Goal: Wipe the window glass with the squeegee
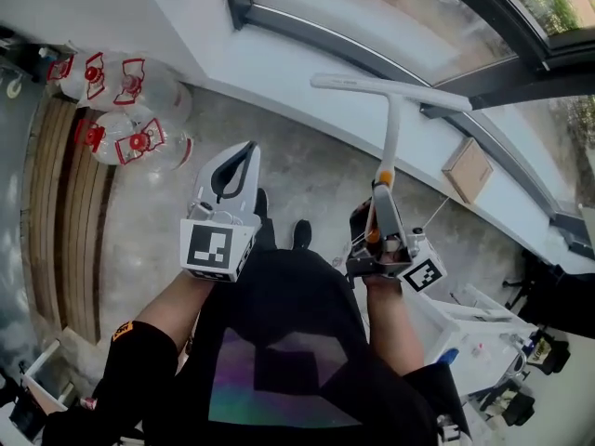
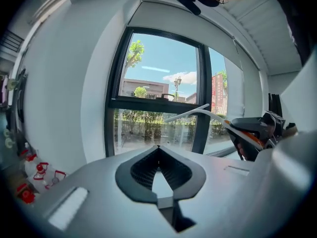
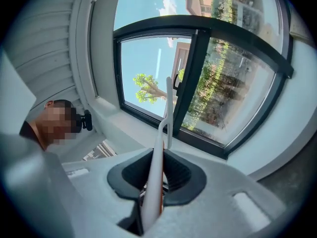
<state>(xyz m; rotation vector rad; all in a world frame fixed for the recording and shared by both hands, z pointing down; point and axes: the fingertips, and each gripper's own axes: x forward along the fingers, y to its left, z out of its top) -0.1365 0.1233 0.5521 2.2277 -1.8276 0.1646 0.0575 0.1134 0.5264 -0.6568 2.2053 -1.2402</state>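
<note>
Left gripper (image 1: 249, 149), nearest the lens, is shown with jaws closed together on nothing; right gripper (image 1: 379, 190) is clamped on the squeegee (image 1: 390, 124) handle, blade held over the white sill (image 1: 307, 72), seemingly short of the window glass (image 1: 372, 7); no streaks are visible, so wiping pending or finished cannot be settled; concrete floor (image 1: 307, 175), water bottles (image 1: 130, 110) at left

I can't read a single word or number from here. The left cube (image 1: 216, 249) and the right cube (image 1: 423, 274) each carry a black-and-white square marker, a pattern rather than lettering. Outside, in the left gripper view, a red banner (image 2: 216, 90) on a building has pale characters too small for me to make out. A sleeve (image 1: 139, 365) bears a small yellow patch (image 1: 122, 331); its print is blurred.
</note>
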